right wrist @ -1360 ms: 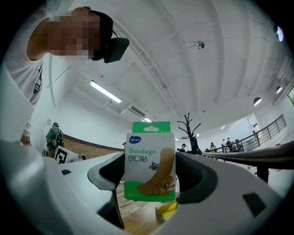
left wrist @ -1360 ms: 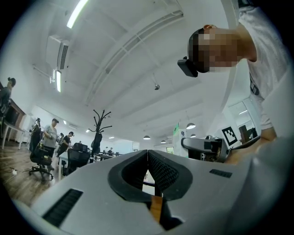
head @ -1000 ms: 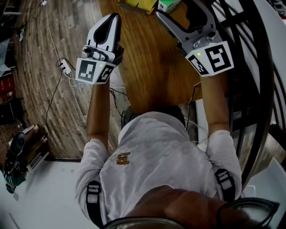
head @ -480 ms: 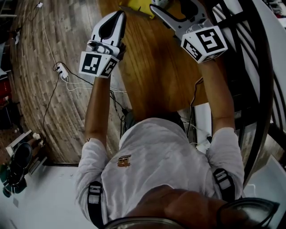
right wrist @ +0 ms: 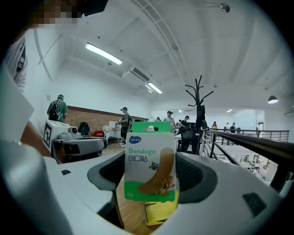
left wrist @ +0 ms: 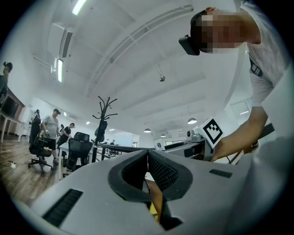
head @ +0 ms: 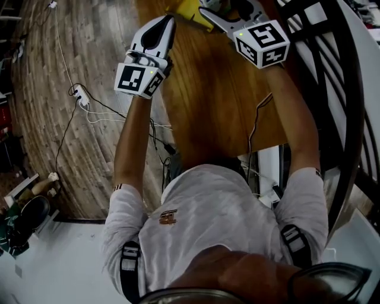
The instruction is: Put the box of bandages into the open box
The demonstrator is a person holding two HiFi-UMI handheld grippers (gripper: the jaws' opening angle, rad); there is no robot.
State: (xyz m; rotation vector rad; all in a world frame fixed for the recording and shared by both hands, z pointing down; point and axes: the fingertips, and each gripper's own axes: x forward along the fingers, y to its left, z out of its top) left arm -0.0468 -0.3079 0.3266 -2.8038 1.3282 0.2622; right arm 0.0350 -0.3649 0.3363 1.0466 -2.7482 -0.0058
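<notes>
The white and green bandage box stands upright between the jaws of my right gripper, which is shut on it. Just below it lies a yellow box on the wooden table. In the head view the right gripper reaches to the top edge, over the yellow box; a bit of the green bandage box shows there. My left gripper hangs at the table's left edge, shut and holding nothing. Its own view shows the left gripper with both pads pressed together.
The wooden table runs up the middle, with plank floor and white cables to its left. A black railing curves along the right. Behind are an open office, several people, chairs and a coat stand.
Both grippers have moved forward, up the head view, toward the yellow box. The right one, still holding the bandage box, now reaches the top edge.
</notes>
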